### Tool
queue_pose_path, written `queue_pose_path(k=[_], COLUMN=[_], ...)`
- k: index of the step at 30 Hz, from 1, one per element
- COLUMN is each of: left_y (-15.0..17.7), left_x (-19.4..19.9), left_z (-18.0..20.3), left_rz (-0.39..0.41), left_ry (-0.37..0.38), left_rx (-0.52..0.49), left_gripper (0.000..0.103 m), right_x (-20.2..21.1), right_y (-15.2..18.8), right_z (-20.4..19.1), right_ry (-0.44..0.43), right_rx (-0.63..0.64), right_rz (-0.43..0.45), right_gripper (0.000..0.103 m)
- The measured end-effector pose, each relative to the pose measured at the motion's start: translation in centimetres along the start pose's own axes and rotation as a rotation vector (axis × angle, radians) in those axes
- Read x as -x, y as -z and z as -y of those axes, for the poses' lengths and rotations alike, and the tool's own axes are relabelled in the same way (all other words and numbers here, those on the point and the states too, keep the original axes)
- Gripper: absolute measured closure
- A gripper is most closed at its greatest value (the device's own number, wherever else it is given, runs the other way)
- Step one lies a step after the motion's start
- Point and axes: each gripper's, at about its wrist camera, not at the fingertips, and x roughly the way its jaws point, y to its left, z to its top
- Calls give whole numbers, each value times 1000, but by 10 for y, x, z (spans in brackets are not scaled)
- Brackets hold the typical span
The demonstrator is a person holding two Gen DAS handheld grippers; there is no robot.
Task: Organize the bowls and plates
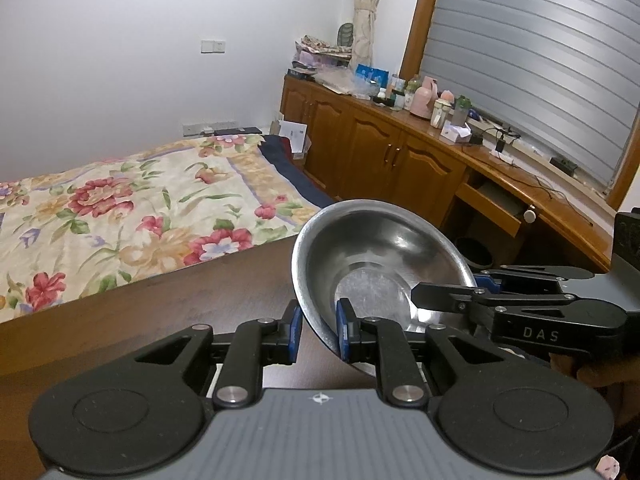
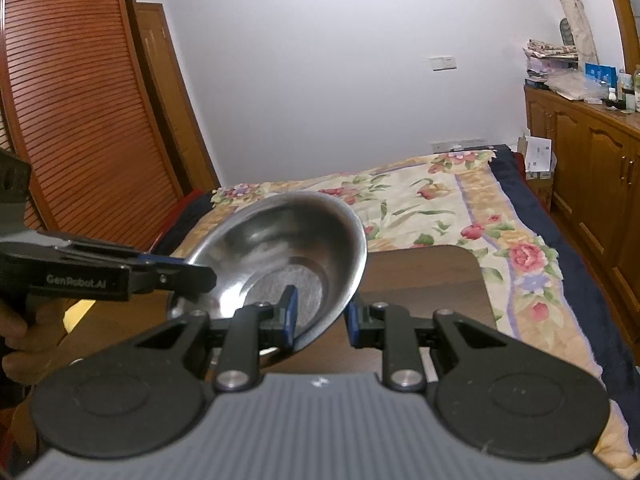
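Observation:
A shiny steel bowl (image 1: 372, 256) hangs tilted above a dark brown table (image 1: 160, 320). My left gripper (image 1: 319, 330) is shut on the bowl's near rim, with one blue pad inside the bowl and one outside. From the right, my right gripper (image 1: 448, 292) clamps the opposite rim. In the right wrist view the same bowl (image 2: 288, 240) leans to the left. There my right gripper (image 2: 322, 314) pinches its lower right rim, and my left gripper (image 2: 192, 272) reaches in from the left onto the other edge. A hand (image 2: 16, 344) holds the left gripper's handle.
Beyond the table (image 2: 420, 280) lies a bed with a floral cover (image 1: 120, 208). Wooden cabinets (image 1: 360, 148) topped with bottles and clutter run along the right wall, with an open drawer (image 1: 492, 204). A louvred wooden wardrobe (image 2: 80, 120) stands at the left.

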Motion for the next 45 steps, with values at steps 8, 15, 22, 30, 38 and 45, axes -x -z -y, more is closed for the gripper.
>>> queue_pose_path(k=[8, 15, 22, 30, 38, 45], left_y=[20, 37, 61, 87, 109, 125], left_x=[24, 39, 45, 51, 56, 55], left_z=[-4, -10, -16, -13, -9, -8], left_rz=[12, 13, 11, 19, 18, 0], left_ry=[-11, -21, -25, -44, -54, -57], left_rx=[5, 11, 32, 30, 51, 65], left_gripper=[84, 83, 82, 81, 81, 80], right_x=[5, 3, 3, 7, 14, 13], right_y=[12, 21, 31, 46, 63, 73], right_z=[-19, -31, -41, -52, -59, -60], right_ry=[-27, -55, -80, -90, -96, -99], right_rx=[9, 15, 30, 54, 81, 76], right_rz=[-17, -34, -52, -74, -80, -86], right_gripper=[76, 76, 76, 76, 76, 76])
